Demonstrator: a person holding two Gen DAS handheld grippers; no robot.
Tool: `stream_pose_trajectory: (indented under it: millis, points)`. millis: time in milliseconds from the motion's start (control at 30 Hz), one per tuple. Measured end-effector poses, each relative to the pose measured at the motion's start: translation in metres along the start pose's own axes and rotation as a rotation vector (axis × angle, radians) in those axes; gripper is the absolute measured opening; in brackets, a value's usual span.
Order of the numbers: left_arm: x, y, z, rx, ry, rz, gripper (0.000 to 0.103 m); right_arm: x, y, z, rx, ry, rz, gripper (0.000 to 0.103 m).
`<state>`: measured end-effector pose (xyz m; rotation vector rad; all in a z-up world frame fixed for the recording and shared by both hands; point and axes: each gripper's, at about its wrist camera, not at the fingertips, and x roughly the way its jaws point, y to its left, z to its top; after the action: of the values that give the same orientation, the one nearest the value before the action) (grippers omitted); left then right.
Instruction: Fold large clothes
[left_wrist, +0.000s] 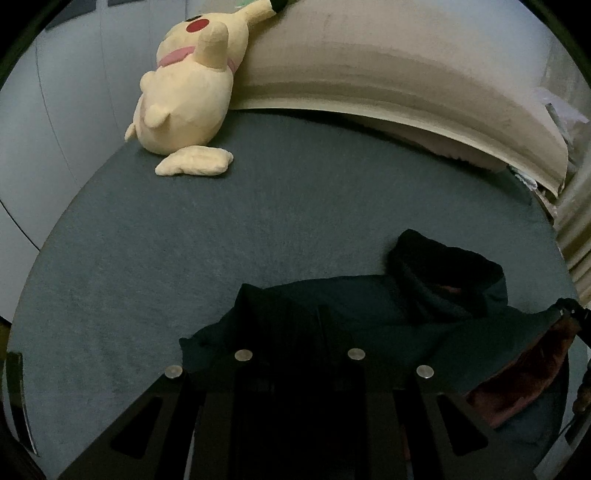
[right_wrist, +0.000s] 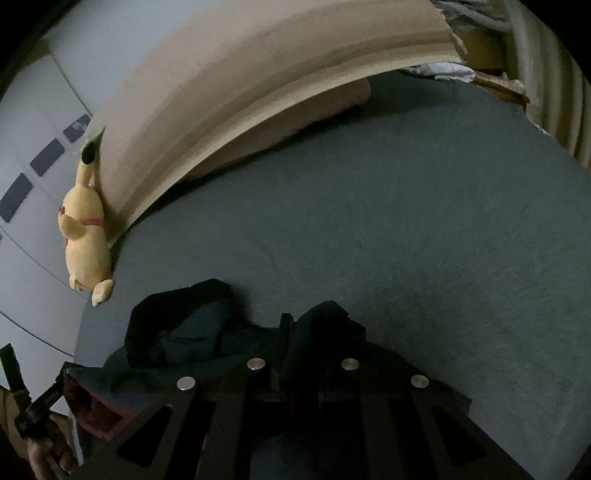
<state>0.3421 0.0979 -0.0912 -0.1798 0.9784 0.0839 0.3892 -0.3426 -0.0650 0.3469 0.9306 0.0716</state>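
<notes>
Both grippers, left (left_wrist: 298, 332) and right (right_wrist: 303, 343), clamped on dark jacket (left_wrist: 369, 306); bed (left_wrist: 258, 221) ahead open up to headboard (left_wrist: 388, 74), plush (left_wrist: 188, 92) at far-left edge.

left gripper (left_wrist: 299, 332) clamped, right gripper (right_wrist: 299, 343) clamped

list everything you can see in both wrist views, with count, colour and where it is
garment: one, dark teal with black hood and reddish lining, bunched on the near part of the bed, between the two grippers
plush toy: one, pale yellow with red cheek and pink collar, far left corner of the bed, leaning against the headboard
bed: one, grey-blue cover, fills most of both views
headboard: one, beige, along the far edge of the bed
wall: pale grey panels, left of the bed
left gripper: one, black, closed on the garment's fabric
right gripper: one, black, closed on a fold of the garment
hand: one, bottom left of the right wrist view
</notes>
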Motion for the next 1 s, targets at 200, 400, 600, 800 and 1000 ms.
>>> stream_pose_trajectory:
  millis: [200, 400, 600, 800, 1000]
  points:
    - [0.008, 0.001, 0.002, -0.009, 0.019, 0.005, 0.019, 0.010, -0.004, 0.003, 0.005, 0.018, -0.004, 0.010]
    - [0.017, 0.002, 0.002, -0.015, 0.042, 0.007, 0.019, 0.019, -0.005, 0.005, 0.011, 0.038, -0.010, 0.010]
    - [0.027, 0.005, 0.002, -0.029, 0.069, 0.000, 0.019, 0.026, -0.007, 0.005, 0.016, 0.056, -0.015, 0.010]
    - [0.035, 0.003, 0.002, -0.029, 0.087, 0.005, 0.019, 0.031, -0.009, 0.006, 0.021, 0.070, -0.021, 0.010]
    - [0.041, 0.000, 0.000, -0.022, 0.096, 0.017, 0.019, 0.037, -0.009, 0.006, 0.024, 0.081, -0.029, 0.010]
